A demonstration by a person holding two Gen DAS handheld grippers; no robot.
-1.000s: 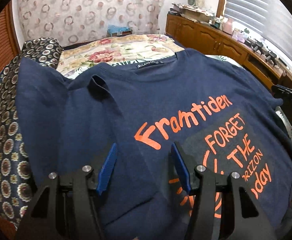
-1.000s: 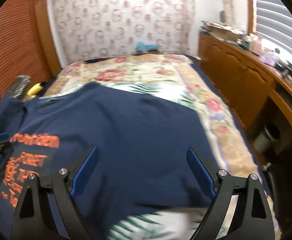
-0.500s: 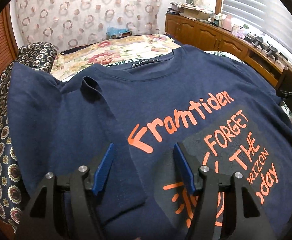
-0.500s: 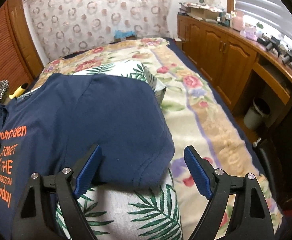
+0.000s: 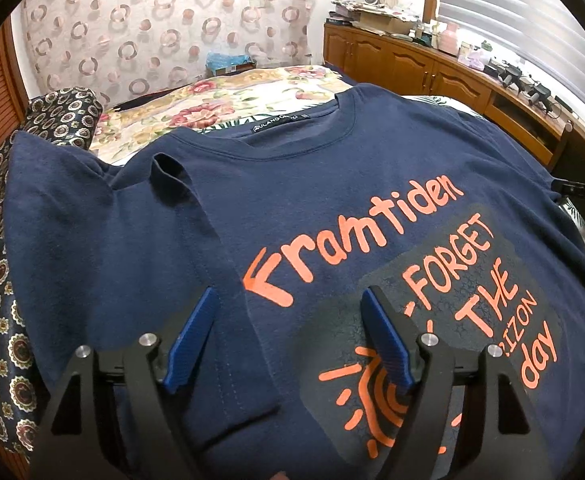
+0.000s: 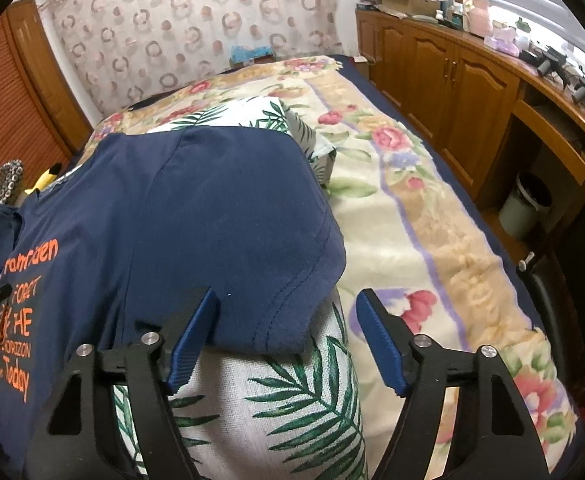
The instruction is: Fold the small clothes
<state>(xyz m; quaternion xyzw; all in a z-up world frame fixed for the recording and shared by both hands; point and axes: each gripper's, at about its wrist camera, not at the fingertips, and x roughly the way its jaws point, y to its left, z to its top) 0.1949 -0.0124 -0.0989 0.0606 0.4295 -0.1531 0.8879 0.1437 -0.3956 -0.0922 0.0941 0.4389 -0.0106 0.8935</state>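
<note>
Navy tee (image 5: 292,184) lies face up on the bed (image 6: 432,216), collar at the far end, long axis running away from both grippers. Right gripper (image 6: 286,332), jaws apart & empty, is at the right sleeve (image 6: 288,296), prob. nearest the next grab. Left gripper (image 5: 290,330), also agape, hovers over the chest print.

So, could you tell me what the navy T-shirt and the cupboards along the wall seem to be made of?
T-shirt: soft matte knit, probably cotton jersey; it drapes, shows stitched hems, and its orange lettering looks like flat print. Cupboards: wood or wood veneer with a glossy varnish; brown grain tone, raised panel doors, light reflections.
</note>
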